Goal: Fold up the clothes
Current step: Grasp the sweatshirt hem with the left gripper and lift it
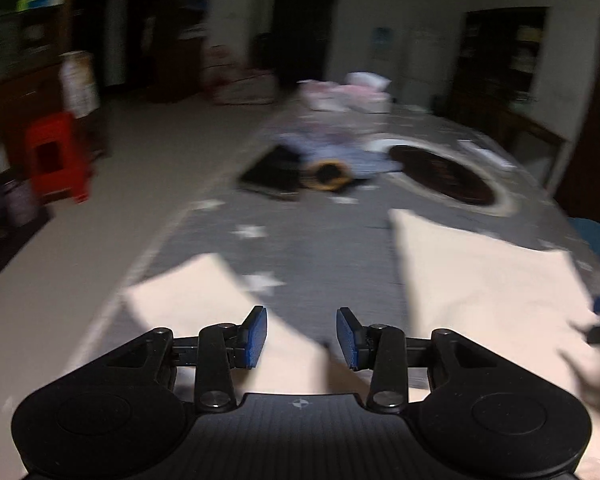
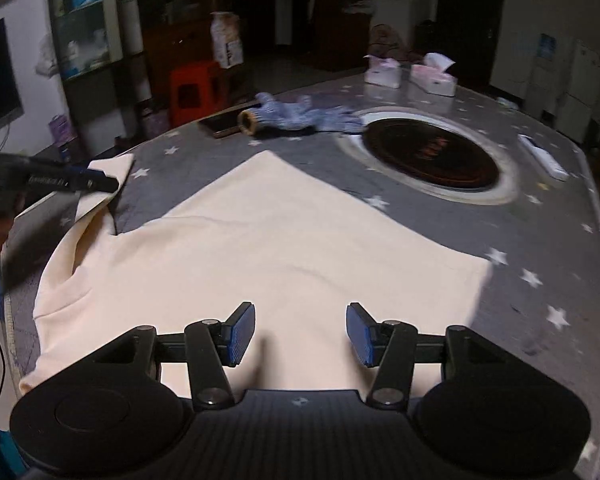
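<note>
Dark shelves and a red stool (image 2: 192, 88) stand behind our grey surface (image 2: 540, 240) with white stars. On it lies a cream shirt (image 2: 268, 240), spread flat near us. Farther back are blue gloves (image 2: 300, 118), two tissue boxes (image 2: 408, 72) and a round black cooker plate (image 2: 430, 156).

We think we are at the start of a fold. Our left gripper (image 1: 301, 334) is over one sleeve (image 2: 108, 176), close to its end; we cannot tell if it touches. Its jaws are open and hold nothing. Our right gripper (image 2: 301, 334) hangs over the near part of the shirt, jaws open and empty too.

Next, we think the left jaws must pinch the sleeve and bring it over the body.

The shirt runs long from us toward the cooker plate, and the sleeve points off to the left
</note>
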The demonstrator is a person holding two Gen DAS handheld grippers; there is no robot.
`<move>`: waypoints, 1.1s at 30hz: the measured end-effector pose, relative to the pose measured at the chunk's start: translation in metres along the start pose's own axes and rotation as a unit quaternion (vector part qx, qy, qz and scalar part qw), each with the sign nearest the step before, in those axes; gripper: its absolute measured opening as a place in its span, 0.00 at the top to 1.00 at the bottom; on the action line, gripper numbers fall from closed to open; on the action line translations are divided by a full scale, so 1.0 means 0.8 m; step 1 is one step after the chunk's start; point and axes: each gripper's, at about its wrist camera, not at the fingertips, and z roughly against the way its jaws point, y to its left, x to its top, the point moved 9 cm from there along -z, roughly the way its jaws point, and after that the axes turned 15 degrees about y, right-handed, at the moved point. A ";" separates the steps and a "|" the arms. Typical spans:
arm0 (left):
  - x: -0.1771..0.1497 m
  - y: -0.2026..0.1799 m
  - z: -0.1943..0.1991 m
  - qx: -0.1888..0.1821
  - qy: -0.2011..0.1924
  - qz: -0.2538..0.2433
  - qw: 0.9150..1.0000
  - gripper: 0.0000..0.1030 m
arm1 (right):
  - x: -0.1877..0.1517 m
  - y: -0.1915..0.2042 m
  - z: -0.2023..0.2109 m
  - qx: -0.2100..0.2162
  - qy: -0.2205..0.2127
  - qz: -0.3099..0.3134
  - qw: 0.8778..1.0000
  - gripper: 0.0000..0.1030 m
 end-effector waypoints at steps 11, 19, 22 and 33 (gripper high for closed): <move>0.035 0.029 -0.046 0.072 0.021 0.032 0.997 0.59 | 0.003 0.009 -0.023 0.004 0.016 -0.004 1.000 0.50; 0.034 0.054 -0.038 0.050 0.014 0.062 0.997 0.93 | -0.002 0.008 -0.022 -0.002 0.018 -0.009 1.000 0.50; 0.030 0.063 -0.026 0.036 0.003 0.073 0.997 0.94 | 0.000 0.015 -0.016 0.000 0.013 -0.005 1.000 0.50; 0.020 0.090 0.037 -0.018 -0.060 0.092 0.994 0.95 | 0.027 0.088 0.010 0.040 -0.011 0.057 0.998 0.50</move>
